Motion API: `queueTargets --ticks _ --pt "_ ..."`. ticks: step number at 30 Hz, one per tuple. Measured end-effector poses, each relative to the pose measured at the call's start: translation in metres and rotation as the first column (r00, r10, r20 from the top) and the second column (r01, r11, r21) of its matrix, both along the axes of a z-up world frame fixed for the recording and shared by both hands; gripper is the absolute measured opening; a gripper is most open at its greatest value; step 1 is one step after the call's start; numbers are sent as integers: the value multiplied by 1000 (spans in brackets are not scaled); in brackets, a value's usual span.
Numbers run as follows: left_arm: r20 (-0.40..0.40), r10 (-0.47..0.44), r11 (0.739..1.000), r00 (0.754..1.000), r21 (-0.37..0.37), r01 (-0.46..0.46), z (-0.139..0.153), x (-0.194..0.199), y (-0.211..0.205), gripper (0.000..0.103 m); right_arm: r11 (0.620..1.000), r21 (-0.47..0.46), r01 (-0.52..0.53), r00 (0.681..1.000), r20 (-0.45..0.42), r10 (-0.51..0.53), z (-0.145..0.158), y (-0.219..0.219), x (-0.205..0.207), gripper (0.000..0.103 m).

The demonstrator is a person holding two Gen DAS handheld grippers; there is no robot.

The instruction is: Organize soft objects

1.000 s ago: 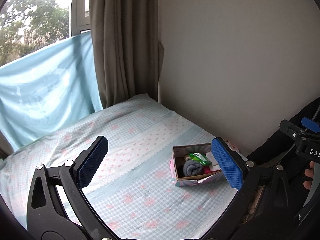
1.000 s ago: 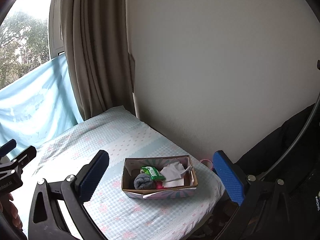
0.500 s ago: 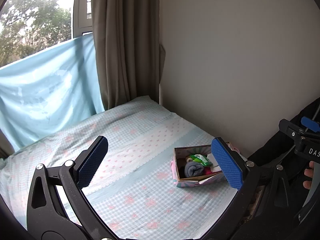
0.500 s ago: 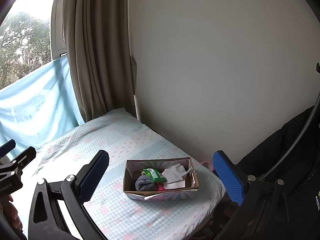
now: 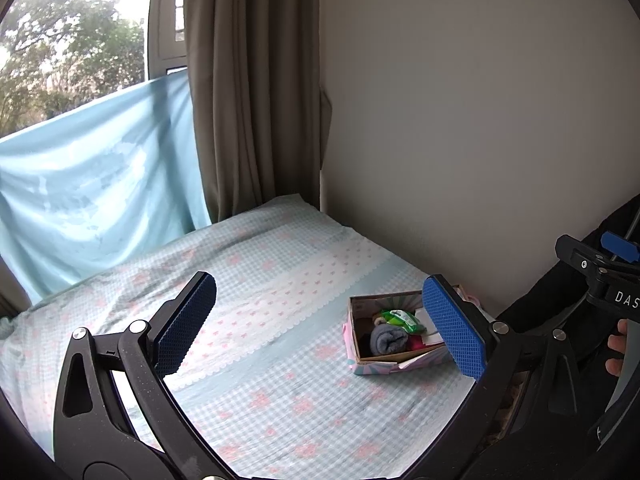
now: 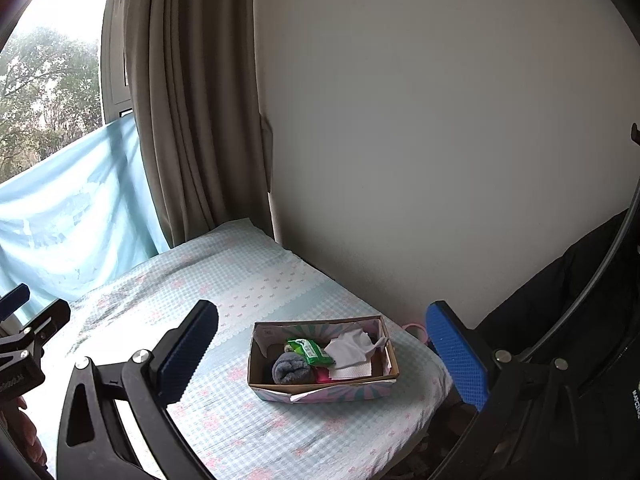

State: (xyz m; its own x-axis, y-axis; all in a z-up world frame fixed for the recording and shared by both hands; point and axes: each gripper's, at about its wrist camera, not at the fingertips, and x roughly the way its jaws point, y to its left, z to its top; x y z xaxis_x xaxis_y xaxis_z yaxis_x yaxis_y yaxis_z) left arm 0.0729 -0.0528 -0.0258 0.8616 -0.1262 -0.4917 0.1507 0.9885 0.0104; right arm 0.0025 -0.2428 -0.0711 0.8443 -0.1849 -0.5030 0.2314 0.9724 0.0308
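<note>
A small cardboard box (image 6: 320, 394) with a pink and teal outside sits near the bed's right front corner; it also shows in the left wrist view (image 5: 362, 360). Inside lie a rolled grey sock (image 6: 290, 367), a green packet (image 6: 310, 351), a white cloth (image 6: 350, 346) and something pink (image 6: 323, 377). My left gripper (image 5: 320, 322) is open and empty, held above the bed, its right pad overlapping the box in view. My right gripper (image 6: 322, 352) is open and empty, held back from the box.
The bed (image 5: 260, 292) has a light blue checked sheet with pink flowers. A bare wall (image 6: 440, 140) runs along its right side. Brown curtains (image 6: 192, 120) and a blue cloth (image 5: 92, 184) under a window stand at the far end. A dark jacket (image 6: 580, 300) is at right.
Both grippers have drifted slightly, so the box sits a little lower in both views. Both stay open and empty. Nothing on the bed has moved.
</note>
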Motion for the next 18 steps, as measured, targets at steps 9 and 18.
queueTargets --ticks 9,18 --pt "2 1 1000 1000 6 -1 0 -3 -4 103 1000 5 5 1000 -3 -5 0 0 -2 103" --pt "2 -1 1000 1000 16 1 1 -5 -9 103 1000 10 9 1000 2 -9 0 -2 -4 103"
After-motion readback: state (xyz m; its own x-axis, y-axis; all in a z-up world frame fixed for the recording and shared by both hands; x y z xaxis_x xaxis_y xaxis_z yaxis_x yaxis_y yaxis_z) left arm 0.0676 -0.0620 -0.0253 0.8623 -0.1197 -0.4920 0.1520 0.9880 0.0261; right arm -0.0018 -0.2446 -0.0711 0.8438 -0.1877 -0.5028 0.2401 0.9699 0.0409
